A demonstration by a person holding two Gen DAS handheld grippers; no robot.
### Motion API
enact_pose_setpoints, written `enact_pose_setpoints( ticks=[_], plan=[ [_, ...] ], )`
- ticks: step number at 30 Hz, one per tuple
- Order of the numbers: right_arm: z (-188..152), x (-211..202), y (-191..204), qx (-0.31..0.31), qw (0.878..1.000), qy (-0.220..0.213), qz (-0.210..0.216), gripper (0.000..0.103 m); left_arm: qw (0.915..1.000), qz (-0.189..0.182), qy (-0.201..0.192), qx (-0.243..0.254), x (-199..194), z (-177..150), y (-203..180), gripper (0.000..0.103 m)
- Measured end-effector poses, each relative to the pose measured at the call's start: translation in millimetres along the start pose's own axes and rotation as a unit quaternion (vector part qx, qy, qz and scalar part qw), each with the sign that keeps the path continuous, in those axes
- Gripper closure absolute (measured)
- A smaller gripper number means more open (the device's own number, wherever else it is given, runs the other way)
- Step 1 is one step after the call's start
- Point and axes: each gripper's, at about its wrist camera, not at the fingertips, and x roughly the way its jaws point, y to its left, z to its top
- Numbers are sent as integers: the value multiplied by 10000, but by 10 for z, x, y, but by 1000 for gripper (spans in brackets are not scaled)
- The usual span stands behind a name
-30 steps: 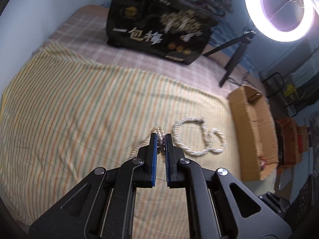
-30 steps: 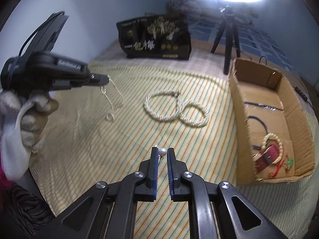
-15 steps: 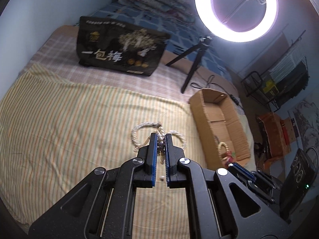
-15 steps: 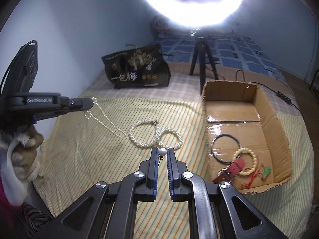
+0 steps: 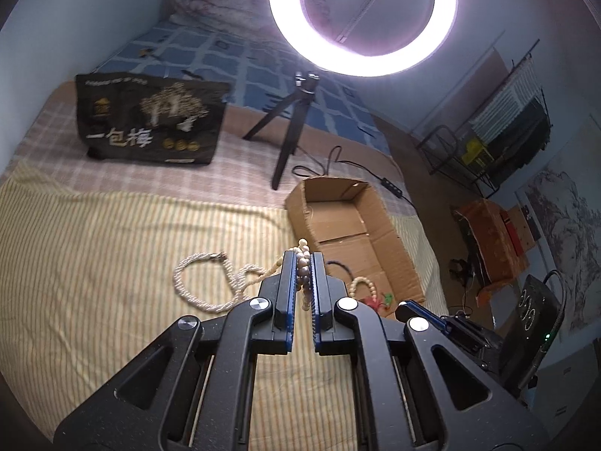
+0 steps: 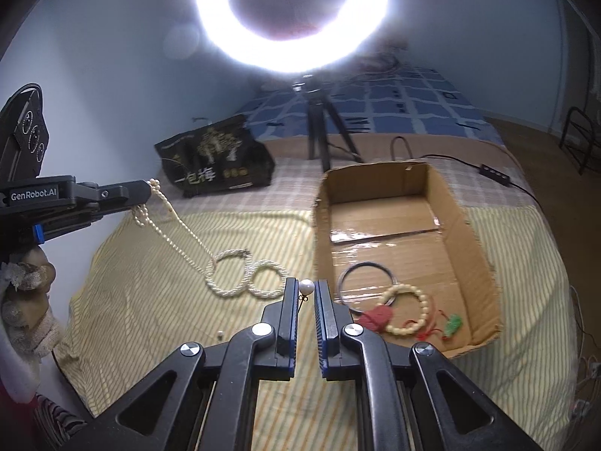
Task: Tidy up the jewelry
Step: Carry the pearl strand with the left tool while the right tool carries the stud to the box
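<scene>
While the cardboard box [image 6: 484, 248] lies to the right of both tools, the right gripper [image 6: 307, 293] is nearer to it, its jaws pinching a pearl earring [image 6: 306, 286] just beside the box's left wall. The left gripper [image 6: 144, 197] pinches a thin pearl necklace [image 6: 176, 233] farther left, and the strand hangs slanting down toward the twisted pearl strand [image 6: 244, 274] on the striped sheet [image 6: 150, 300]
</scene>
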Motion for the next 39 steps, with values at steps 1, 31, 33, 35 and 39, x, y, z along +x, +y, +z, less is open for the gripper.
enact_pose_setpoints(
  ticks=[1,31,33,35,39],
  plan=[
    [6,-15,-58,61,10000,-10,-19,97,10000,-20,-1,10,18,23,-34,98],
    [72,251,-786,903,9953,195,-295,97,9952,53,456,863,1315,567,-1172,98],
    [64,290,-791,899,9952,239,-316,97,9949,59,538,855,1416,530,-1159,98],
    [40,332,-808,908,9948,304,-336,97,9942,104,609,880,1515,498,-1151,98],
    [-18,422,-840,931,9938,442,-413,97,9929,200,757,901,1708,427,-1115,98]
  ],
)
